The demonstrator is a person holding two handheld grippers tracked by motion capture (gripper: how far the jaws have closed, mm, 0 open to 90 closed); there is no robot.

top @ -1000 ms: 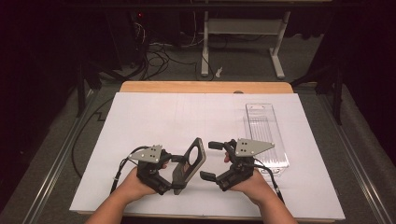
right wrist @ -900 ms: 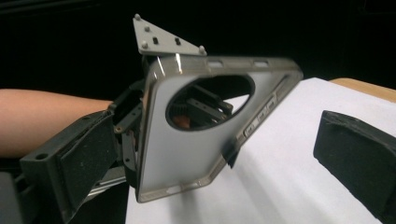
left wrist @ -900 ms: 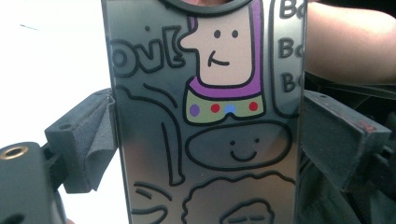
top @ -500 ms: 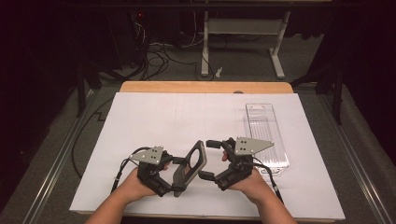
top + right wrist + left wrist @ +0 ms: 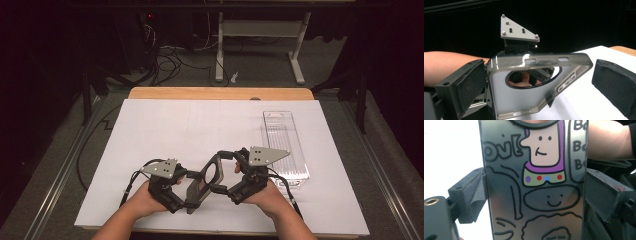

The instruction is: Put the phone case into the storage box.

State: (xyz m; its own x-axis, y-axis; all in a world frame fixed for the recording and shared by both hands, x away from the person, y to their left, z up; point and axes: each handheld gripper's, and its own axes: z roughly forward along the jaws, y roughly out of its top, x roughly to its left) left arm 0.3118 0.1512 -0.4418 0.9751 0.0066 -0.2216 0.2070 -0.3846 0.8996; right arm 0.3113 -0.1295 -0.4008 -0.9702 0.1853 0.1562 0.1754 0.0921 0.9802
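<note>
Since the earlier frames the phone case (image 5: 204, 176) has tipped: a second ago it stood more upright between the two hands, its far end pointing away over the counter, and now it leans lower and toward the right gripper (image 5: 239, 172), whose near finger sits closer against it. Neither hand has shifted across the counter (image 5: 190, 125); the change is a small re-angling of the case, which suggests a handover or a shared re-grip is being lined up.

Nearest the person, the left gripper (image 5: 186, 189) holds the case across its width. In the left gripper view the printed back of the case (image 5: 534, 182), with its cartoon figures, stands between the two fingers (image 5: 471, 195), which press on its long edges, so this hand bears the case just above the near middle of the counter.

In the right gripper view the camera-hole end of the case (image 5: 534, 82) lies against the left-hand finger (image 5: 466, 85), while the other finger (image 5: 614, 80) stands clear of it, with a gap; these fingers are wide and have not clamped. The next step is probably to close them.

Farther off and to the right, a clear plastic tray (image 5: 284, 145) lies on the white counter, unchanged from the earlier frames.
</note>
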